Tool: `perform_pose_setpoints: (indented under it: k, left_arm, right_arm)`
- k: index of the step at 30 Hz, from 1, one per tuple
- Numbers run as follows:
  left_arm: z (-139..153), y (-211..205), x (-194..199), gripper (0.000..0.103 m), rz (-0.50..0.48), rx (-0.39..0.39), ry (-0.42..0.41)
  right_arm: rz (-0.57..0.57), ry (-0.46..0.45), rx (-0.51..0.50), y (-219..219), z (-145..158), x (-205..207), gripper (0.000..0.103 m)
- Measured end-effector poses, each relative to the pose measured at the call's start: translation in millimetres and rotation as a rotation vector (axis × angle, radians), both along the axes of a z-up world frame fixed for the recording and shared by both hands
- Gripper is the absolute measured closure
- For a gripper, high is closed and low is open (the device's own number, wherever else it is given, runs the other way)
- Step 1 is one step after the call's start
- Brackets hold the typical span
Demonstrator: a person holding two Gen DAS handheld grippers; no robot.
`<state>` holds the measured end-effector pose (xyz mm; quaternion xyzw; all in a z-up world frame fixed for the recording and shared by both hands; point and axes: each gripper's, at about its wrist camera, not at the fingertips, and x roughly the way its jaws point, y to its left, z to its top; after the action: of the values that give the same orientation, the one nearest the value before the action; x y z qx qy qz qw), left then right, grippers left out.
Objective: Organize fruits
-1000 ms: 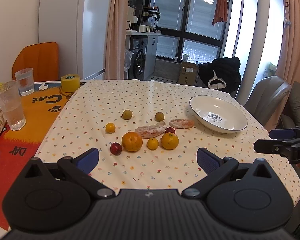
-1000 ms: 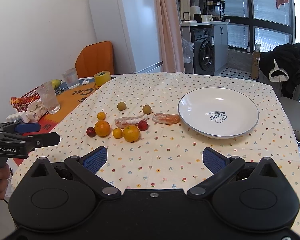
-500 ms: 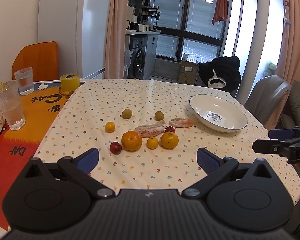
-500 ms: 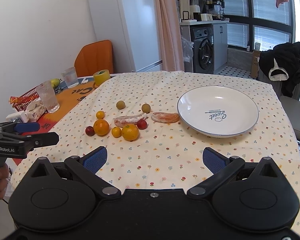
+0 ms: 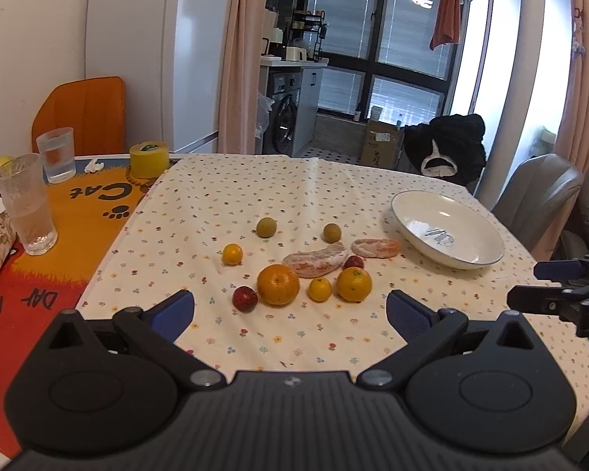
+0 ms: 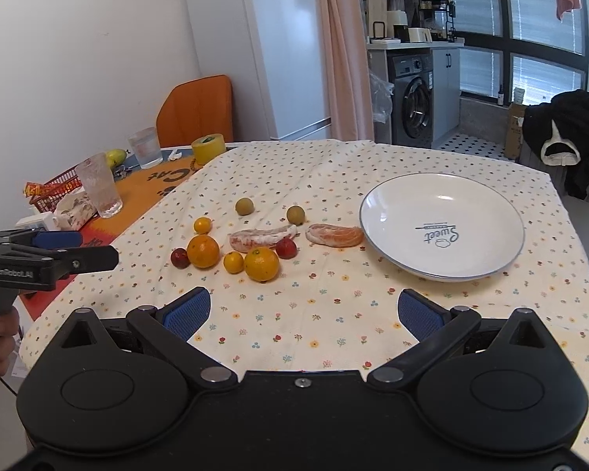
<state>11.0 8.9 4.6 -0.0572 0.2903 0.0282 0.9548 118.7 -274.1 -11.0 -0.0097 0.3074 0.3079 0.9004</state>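
Fruits (image 6: pixel 231 241) are sitting loose on the tablecloth, left of the empty plate (image 6: pixel 487 267). Both the left gripper (image 5: pixel 290 308) and right gripper (image 6: pixel 303 311) are hovering wide open, holding nothing. Guessing we're starting out, next reaching for the nearest orange (image 6: pixel 261 263).

Worktop (image 6: pixel 471 314), covered by a floral cloth (image 6: pixel 333 165) and, left of it, an orange mat (image 5: pixel 86 212). On the cloth: white plate (image 6: pixel 441 225), empty; left of the plate, two peeled segments, two oranges, small yellow, green and red fruits. On the mat: two glasses, yellow tape roll (image 5: pixel 150 159).
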Motion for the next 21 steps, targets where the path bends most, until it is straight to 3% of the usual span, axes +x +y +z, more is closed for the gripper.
perform_pose_setpoints:
  k: [14, 21]
  left_arm:
    - [-22.2, 16.7, 19.3, 0.003, 0.024, -0.033, 0.001]
    - [-34.9, 24.2, 32.0, 0.024, 0.023, -0.054, 0.023]
  right_arm:
    - [0.078, -0.003, 0.036, 22.7, -11.5, 23.9, 0.0]
    - [0.104, 0.011, 0.064, 32.8, -19.3, 39.8, 0.005]
